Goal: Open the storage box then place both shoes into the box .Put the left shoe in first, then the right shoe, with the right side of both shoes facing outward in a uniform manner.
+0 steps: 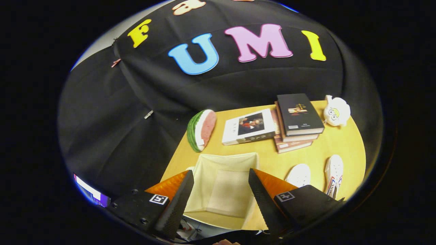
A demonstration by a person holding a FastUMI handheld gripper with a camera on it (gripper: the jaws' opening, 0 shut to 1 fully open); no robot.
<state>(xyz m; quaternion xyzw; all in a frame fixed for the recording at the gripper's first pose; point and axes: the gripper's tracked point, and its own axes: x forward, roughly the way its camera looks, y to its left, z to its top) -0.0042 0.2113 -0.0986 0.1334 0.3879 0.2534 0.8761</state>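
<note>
Jaws [221, 185] spread wide, gripping nothing, poised above open cream fabric storage box [227, 163] on desk [340, 143]. White shoes [333, 173] right of jaws; watermelon slice toy [201, 130] and books [298, 117] beyond.

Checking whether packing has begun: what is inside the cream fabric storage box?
The cream fabric storage box stands open, its pale floor bare. The hand-held gripper hangs open above it, its fingers covering the side walls. Both white shoes lie on the wooden table.

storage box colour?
Cream fabric storage box, open, seen between the open gripper fingers in the gripper view.
</note>
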